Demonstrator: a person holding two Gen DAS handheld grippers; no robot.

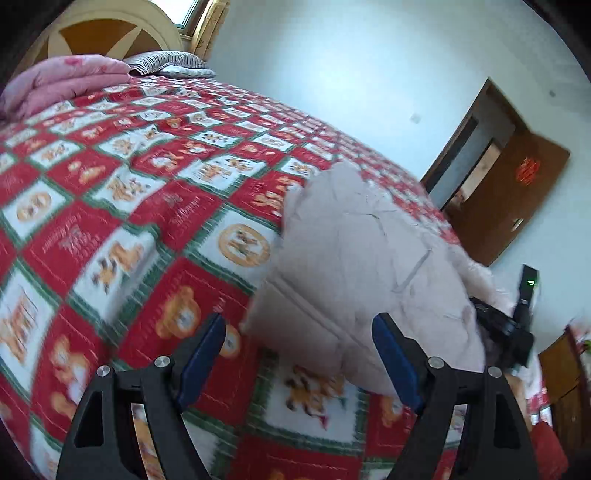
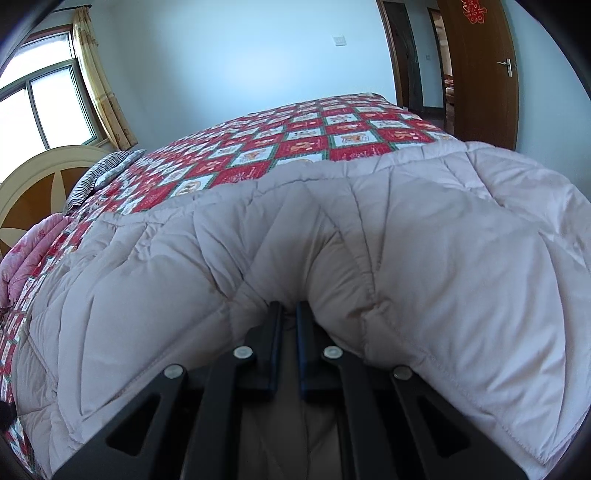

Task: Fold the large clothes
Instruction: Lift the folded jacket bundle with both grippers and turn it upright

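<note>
A pale pinkish-beige quilted garment (image 2: 332, 240) lies across the near part of the bed and is bunched up where it is held. My right gripper (image 2: 290, 314) is shut on its near edge, and the padded cloth bulges around the fingers. In the left wrist view the same garment (image 1: 362, 258) rises as a lifted hump on the right. My left gripper (image 1: 299, 332) is open and empty, hovering just above the bedspread beside the garment's near corner. The right gripper's black body (image 1: 506, 332) shows at the garment's far side.
The bed has a red, white and green checked bear-print bedspread (image 1: 147, 192). A folded pink quilt (image 1: 62, 81) and a striped pillow (image 1: 166, 62) lie by the round headboard (image 1: 110, 33). A brown door (image 2: 476, 70) stands open beyond the bed. A window (image 2: 44, 107) is on the left.
</note>
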